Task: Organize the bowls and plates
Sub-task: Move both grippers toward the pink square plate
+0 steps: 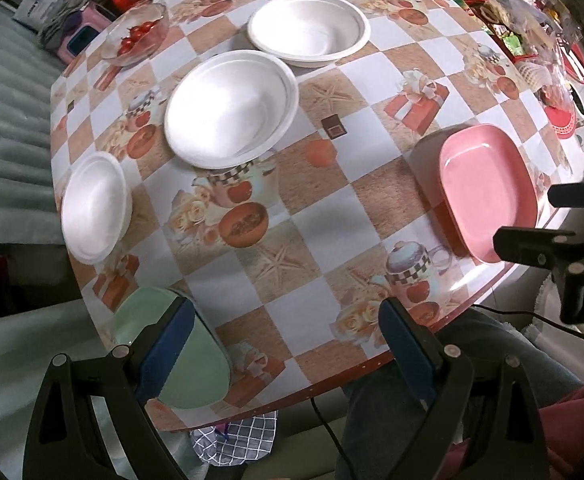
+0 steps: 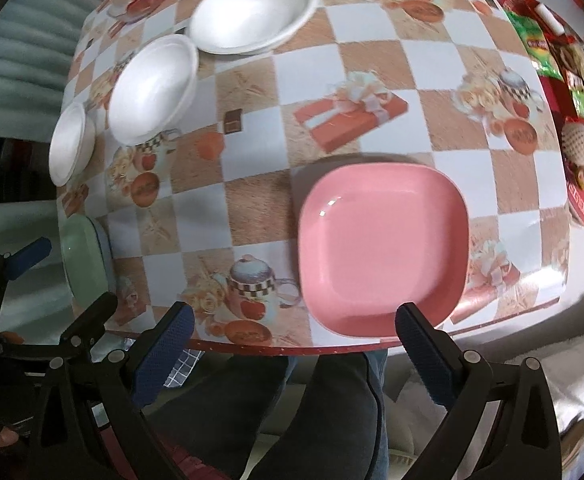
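I am looking along two sets of tongs at a table (image 2: 372,64) covered with a checkered cloth printed with teapots, gift boxes and fruit.

The left gripper (image 1: 287,344) hangs over the table's near edge with its blue-padded fingers spread wide, holding nothing. The right gripper (image 2: 296,340) sits just off the near edge, also spread wide and empty.

A pink plate (image 2: 380,248), square with rounded corners, lies flat and face up by the near edge toward the right side. Its sides run roughly parallel to that edge, with no clear long axis. The tip of the right gripper's right finger overlaps its near rim in the right wrist view; I cannot tell if they touch.

A green plate (image 1: 179,356) lies flat at the near left corner, partly behind the left gripper's left finger.

Three white bowls stand upright in a diagonal line from the left edge toward the far middle: a small bowl (image 1: 93,206) at the left edge, a middle bowl (image 1: 231,108) that looks like nested bowls, and a far bowl (image 1: 310,28). The middle and far ones nearly touch.

A glass bowl (image 1: 137,34) of small red fruit sits at the far left corner. A red tray (image 2: 564,92) cluttered with packets runs along the right edge.

My dark trousers (image 2: 312,408) show below the near edge. Pale green ribbed upholstery (image 1: 7,120) lies beyond the left side.
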Tool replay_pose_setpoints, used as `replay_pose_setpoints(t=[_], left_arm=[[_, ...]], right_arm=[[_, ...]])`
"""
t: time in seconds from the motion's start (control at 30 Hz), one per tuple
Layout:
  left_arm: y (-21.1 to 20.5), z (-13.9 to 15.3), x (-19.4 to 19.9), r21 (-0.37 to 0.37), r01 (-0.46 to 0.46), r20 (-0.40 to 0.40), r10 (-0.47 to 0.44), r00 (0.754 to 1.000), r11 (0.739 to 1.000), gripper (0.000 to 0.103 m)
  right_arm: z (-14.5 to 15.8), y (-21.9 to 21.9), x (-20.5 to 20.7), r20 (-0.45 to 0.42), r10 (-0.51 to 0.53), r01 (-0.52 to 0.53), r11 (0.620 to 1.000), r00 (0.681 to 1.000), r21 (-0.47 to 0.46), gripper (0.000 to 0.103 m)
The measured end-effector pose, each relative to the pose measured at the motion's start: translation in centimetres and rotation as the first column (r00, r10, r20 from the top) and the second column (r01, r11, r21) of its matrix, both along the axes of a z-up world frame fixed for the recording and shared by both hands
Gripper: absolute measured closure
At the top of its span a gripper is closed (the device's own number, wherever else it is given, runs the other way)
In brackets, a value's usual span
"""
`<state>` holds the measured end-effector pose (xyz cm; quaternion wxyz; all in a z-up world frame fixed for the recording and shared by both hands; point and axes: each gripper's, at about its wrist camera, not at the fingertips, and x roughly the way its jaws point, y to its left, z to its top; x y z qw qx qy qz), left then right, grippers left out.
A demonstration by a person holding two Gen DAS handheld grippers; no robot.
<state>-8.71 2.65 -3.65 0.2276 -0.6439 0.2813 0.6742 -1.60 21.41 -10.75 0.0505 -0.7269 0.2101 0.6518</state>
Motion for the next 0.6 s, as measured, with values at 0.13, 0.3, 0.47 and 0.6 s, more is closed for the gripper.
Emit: replay_pose_setpoints(t=[0.13, 0.3, 0.47, 0.6], left_arm=[[1.1, -0.3, 0.3, -0.008, 0.020, 0.009, -0.020, 1.000, 1.000, 0.008], [2.3, -0.7, 0.6, -0.018, 0.040, 0.016, -0.040, 0.999, 0.999, 0.008], [3.3, -1.1, 1.0, -0.028, 0.057, 0.035, -0.056, 0.998, 0.998, 0.008], [4.1, -1.6, 1.2, -0.033, 0.070, 0.049, -0.069, 0.996, 0.997, 0.008]], right_arm=[[-0.3, 1.1, 0.5, 0.005, -0.023, 0.023, 1.000, 1.000, -0.001, 0.002], [-0.7, 2.3, 1.1, 0.016, -0.051, 0.051, 0.999, 0.999, -0.007, 0.002], [-1.3, 3.4, 1.8, 0.033, -0.077, 0.078, 0.997, 0.996, -0.013, 0.002], [-1.6, 4.4, 2.3, 0.043, -0.097, 0.097, 0.995, 0.994, -0.012, 0.002]])
